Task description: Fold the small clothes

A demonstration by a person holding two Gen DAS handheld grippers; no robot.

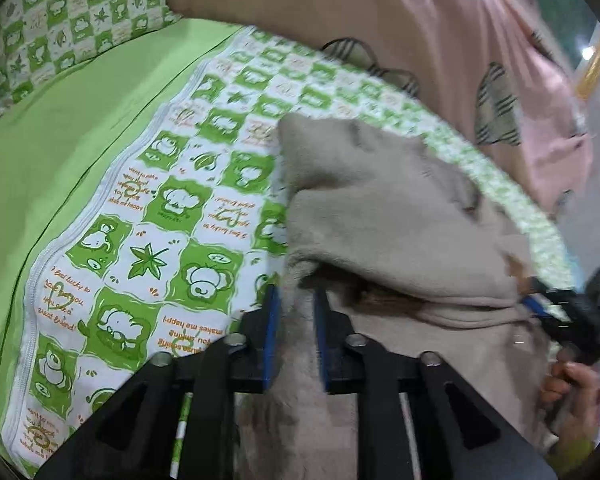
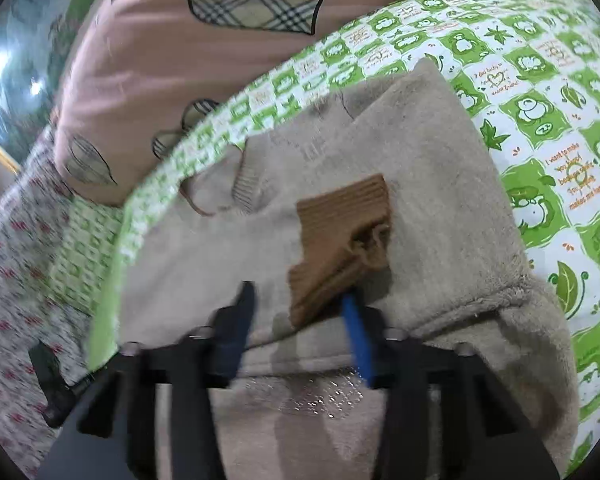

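Evidently soft and light: beige fleece garment (image 2: 432, 168), spread on the bed (image 1: 80, 128) over the checked cover (image 1: 204, 184), close to the cover's near edge and well apart from the pillow (image 1: 72, 28) at the far corner. Partly doubled already, with one thick layer lying over another. Beside it, along the far edge, a pink quilt (image 2: 160, 60) with plaid hearts.

Left gripper (image 1: 296, 304): jaws a little apart, beige cloth filling the gap between the blue pads; cannot tell whether pressed or only lying there. Right gripper (image 2: 298, 292): jaws spread wide over the cloth, pinching nothing; brown ribbed patch (image 2: 340, 236) just at the tip of one pad. Seen also from the left camera, low at the right, with a hand (image 1: 572, 384) behind it.

Handling, as a judgement: no stiffness at all, so likely to sag and bunch when lifted by one point only. Fluffy surface probably not slippery, good for a firm pinch. Nothing fragile. Better to take hold at the thicker edges, such as the ribbed cuff (image 2: 248, 184) or the rolled hem, one corner per gripper, well apart, and to keep the cloth stretched between both. Best to avoid the middle of a layer: risk of catching two layers together and spoiling the fold.
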